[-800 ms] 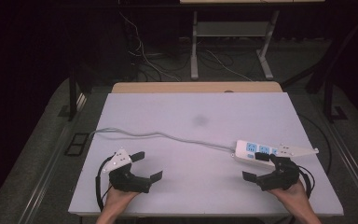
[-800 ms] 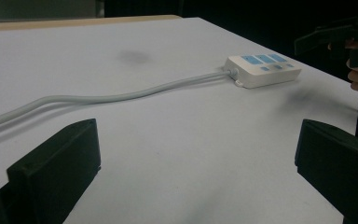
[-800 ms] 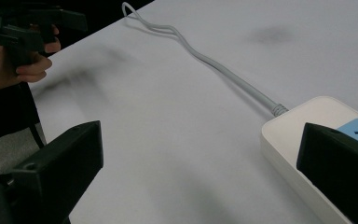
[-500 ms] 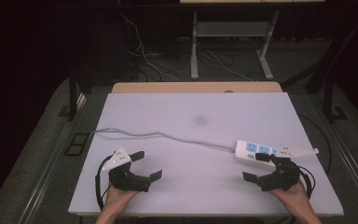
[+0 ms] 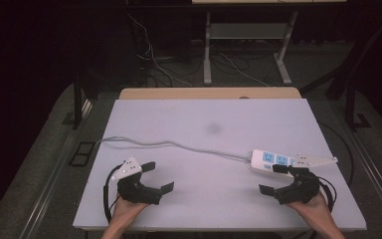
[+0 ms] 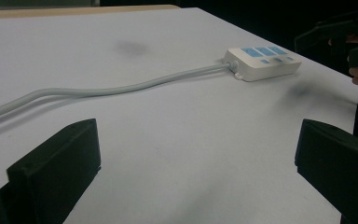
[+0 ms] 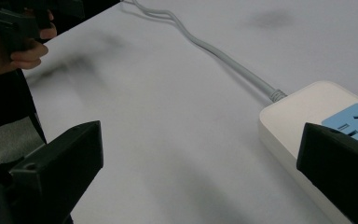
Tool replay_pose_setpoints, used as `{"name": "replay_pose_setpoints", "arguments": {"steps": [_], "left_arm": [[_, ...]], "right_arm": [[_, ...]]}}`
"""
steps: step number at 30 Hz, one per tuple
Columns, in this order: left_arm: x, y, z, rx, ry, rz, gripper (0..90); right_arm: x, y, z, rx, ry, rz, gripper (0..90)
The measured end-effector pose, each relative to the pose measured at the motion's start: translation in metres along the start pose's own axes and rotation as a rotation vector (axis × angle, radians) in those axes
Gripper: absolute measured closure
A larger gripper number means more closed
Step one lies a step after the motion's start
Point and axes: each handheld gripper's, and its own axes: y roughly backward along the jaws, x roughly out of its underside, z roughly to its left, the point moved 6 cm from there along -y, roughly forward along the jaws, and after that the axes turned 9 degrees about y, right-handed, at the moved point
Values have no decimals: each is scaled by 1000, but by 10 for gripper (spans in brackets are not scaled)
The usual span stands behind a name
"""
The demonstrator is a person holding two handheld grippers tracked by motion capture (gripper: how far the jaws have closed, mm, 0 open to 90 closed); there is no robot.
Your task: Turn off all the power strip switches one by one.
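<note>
Strip (image 7: 307,126) cut off at right gripper view's right edge; far end in high view hidden behind right gripper (image 5: 274,179).

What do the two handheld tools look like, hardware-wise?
Both are black, each with two blocky black jaws. The left tool carries a pale grey three-cornered plate and a black cable looping behind it. The right tool has the same plate and cable. Forearms are bare, no sleeves.

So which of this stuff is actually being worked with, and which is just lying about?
In the job:
- white power strip with blue sockets, beside the right gripper
- its grey cable, running across the table
- left gripper, jaws open, holding nothing

Just lying about:
- dark smudge on the tabletop
- wooden board at the far edge
- cables on the floor beyond
</note>
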Motion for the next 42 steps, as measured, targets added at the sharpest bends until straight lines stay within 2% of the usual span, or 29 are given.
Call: {"name": "replay_pose_setpoints", "arguments": {"steps": [15, 28, 42], "left_arm": [[2, -2, -1, 5, -2, 13, 0], [5, -4, -3, 13, -7, 27, 0], [5, -5, -4, 13, -7, 28, 0]], "right_arm": [[-5, -1, -1, 7, 5, 35, 2], [-13, 6, -8, 4, 5, 50, 2], [-20, 20, -19, 27, 14, 81, 2]]}}
